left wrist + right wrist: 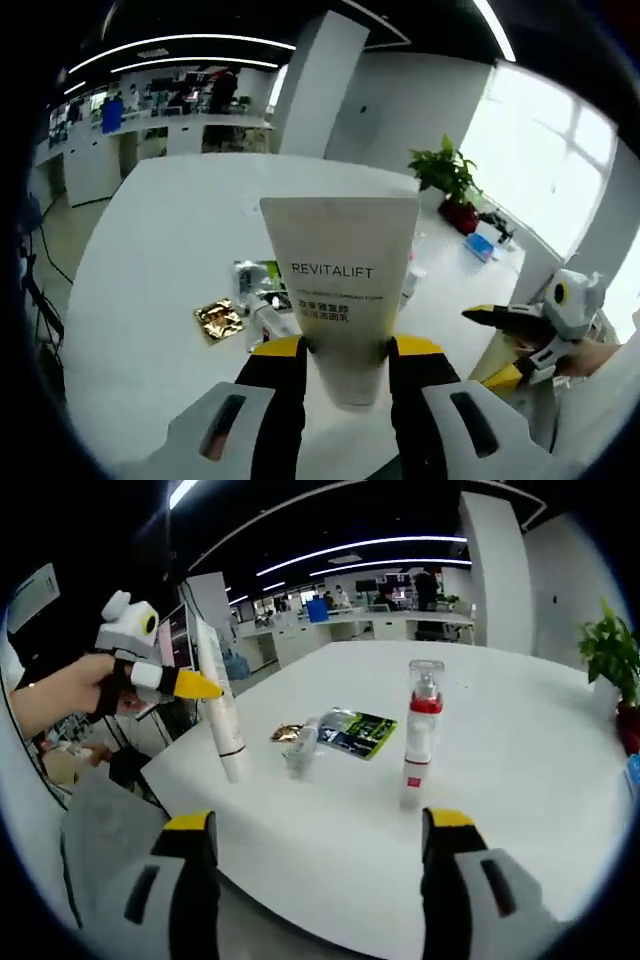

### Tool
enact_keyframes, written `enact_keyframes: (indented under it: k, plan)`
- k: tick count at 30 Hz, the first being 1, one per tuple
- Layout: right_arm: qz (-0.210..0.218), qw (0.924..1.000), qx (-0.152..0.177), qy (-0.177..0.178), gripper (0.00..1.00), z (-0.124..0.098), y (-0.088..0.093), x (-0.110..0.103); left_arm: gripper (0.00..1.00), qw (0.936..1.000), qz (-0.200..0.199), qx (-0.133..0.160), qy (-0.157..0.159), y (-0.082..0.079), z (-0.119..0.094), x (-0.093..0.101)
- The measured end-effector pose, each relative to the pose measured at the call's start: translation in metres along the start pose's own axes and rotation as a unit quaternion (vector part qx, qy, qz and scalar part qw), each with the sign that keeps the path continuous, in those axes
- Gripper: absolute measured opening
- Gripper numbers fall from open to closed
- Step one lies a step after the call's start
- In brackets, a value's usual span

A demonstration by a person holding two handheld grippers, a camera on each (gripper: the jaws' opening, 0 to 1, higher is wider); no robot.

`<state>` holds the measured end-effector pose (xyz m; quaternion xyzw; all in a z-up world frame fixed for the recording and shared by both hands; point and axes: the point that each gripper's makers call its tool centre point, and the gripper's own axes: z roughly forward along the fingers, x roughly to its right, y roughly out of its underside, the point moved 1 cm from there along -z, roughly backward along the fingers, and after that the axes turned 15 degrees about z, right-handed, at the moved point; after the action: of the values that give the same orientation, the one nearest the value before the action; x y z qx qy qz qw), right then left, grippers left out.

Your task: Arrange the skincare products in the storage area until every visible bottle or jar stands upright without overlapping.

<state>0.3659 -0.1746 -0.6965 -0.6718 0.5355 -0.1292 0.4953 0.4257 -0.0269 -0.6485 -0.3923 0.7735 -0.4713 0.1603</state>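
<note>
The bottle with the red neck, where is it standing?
The bottle stands upright on the white table in the right gripper view, right of the green sachet.

The white tube (340, 290) reads "REVITALIFT", with unreadable small lines beneath.

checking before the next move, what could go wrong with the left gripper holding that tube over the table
The left gripper clamps the REVITALIFT tube near its cap end, above the table, so it could slip or tip when set down. Lowered carelessly, it might land on the green sachet or gold sachet and overlap. The open right gripper faces the pump bottle, which looks tall and easy to topple.
</note>
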Motion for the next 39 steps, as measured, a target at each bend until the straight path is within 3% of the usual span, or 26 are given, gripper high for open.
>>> enact_keyframes:
  k: [14,23,29,33,39]
  plan:
    - [-0.044,0.9968,0.028,-0.061,0.74,0.005,-0.03,-0.05,0.29,0.9992,-0.023,0.02,0.027,-0.013,-0.001,0.047]
    - [-0.077,0.9927,0.023,-0.09,0.67,0.011,-0.03,-0.073,0.29,0.9979,-0.031,0.033,0.046,-0.022,-0.003,0.072]
    - [-0.086,0.992,0.03,-0.088,0.53,0.011,-0.035,-0.072,0.29,0.9973,-0.032,0.034,0.058,-0.02,0.0,0.084]
    - [-0.078,0.9929,0.033,-0.083,0.36,0.008,-0.035,-0.069,0.29,0.9965,-0.036,0.037,0.065,-0.021,-0.001,0.09]
    - [-0.075,0.994,0.032,-0.072,0.23,0.006,-0.031,-0.066,0.29,0.9961,-0.037,0.037,0.071,-0.02,-0.001,0.097]
